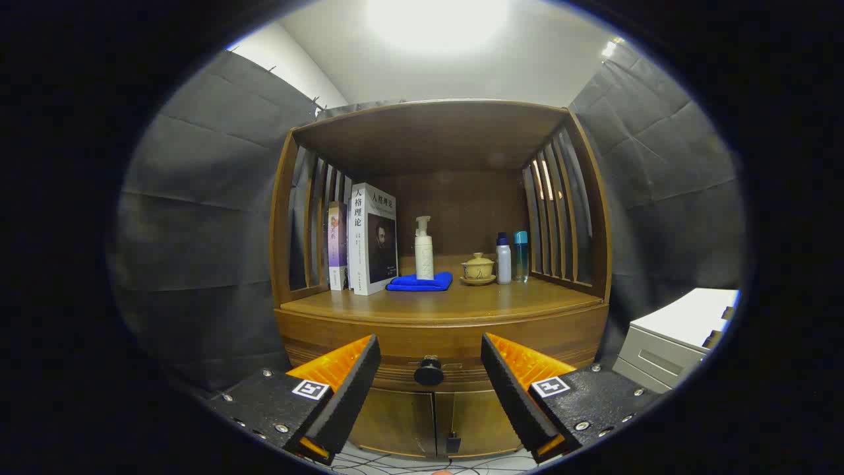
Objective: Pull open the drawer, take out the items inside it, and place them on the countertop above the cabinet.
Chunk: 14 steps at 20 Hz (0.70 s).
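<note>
i count two upright books [362,239] and three bottles on the wooden counter [461,302]; my hand-held gripper [430,376] gapes wide, one round black drawer knob [428,372] between its fingers.

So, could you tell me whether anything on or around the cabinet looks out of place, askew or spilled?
Nothing stands out. The books, pump bottle on the blue cloth, lidded cup and two small bottles all stand upright on the countertop. The drawer is closed, its knob between the open gripper fingers.
</note>
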Each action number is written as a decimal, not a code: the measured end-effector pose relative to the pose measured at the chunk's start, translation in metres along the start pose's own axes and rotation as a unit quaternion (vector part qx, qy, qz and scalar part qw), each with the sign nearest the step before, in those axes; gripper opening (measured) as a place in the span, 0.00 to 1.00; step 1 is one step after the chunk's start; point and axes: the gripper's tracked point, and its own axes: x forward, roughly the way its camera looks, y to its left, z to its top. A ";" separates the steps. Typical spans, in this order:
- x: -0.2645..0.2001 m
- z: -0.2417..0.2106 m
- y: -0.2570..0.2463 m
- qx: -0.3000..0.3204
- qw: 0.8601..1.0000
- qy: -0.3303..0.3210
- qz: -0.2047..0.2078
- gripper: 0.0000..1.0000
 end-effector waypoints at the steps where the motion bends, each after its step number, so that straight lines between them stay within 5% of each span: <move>1: 0.001 0.000 0.001 0.000 1.000 0.000 0.001 0.96; 14: 0.037 -0.017 -0.001 0.020 1.000 0.001 -0.010 0.95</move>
